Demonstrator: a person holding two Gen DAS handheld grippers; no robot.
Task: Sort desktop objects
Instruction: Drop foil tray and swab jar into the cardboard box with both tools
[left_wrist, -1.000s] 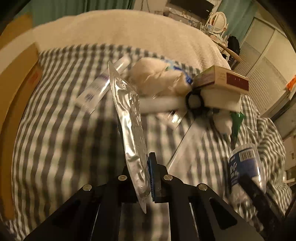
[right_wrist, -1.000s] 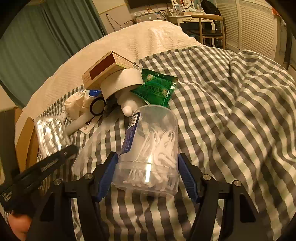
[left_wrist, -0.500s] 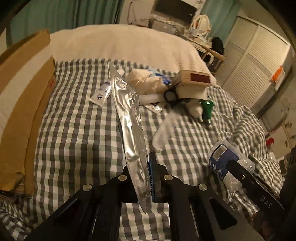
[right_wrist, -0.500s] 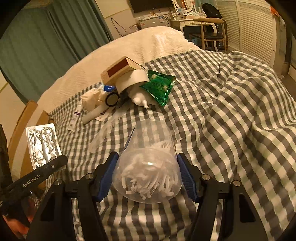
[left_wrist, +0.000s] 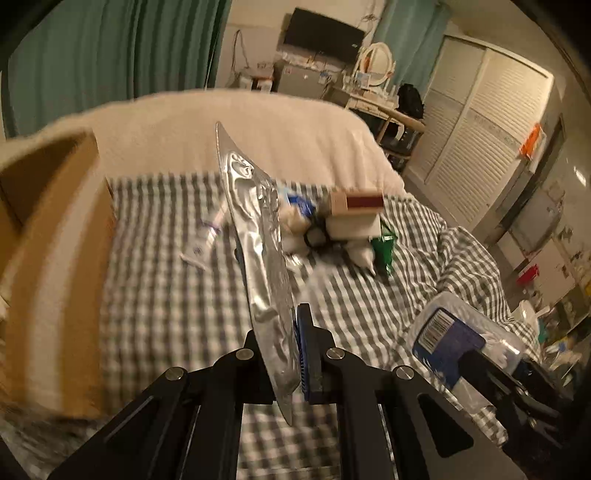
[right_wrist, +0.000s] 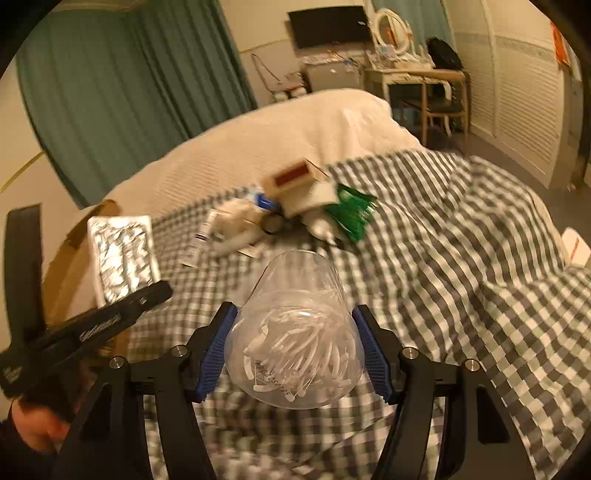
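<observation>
Left wrist view shows the left gripper (left_wrist: 291, 354) clenched on a silver foil blister sheet (left_wrist: 255, 254), which stands on its edge up the middle of the frame. A brown cardboard box (left_wrist: 55, 236) fills the left side. Right wrist view shows the right gripper (right_wrist: 295, 354) grasping a clear plastic jar of cotton swabs (right_wrist: 295, 343) between its blue pads (right_wrist: 216, 350), low in the centre. On the checked bedcover (right_wrist: 461, 266), upper centre, lies a blurred pile: a beige carton with a red panel (right_wrist: 295, 177), a green packet (right_wrist: 351, 214) and a white tube (right_wrist: 197, 242). A hand (right_wrist: 33, 424) is at the lower left.
</observation>
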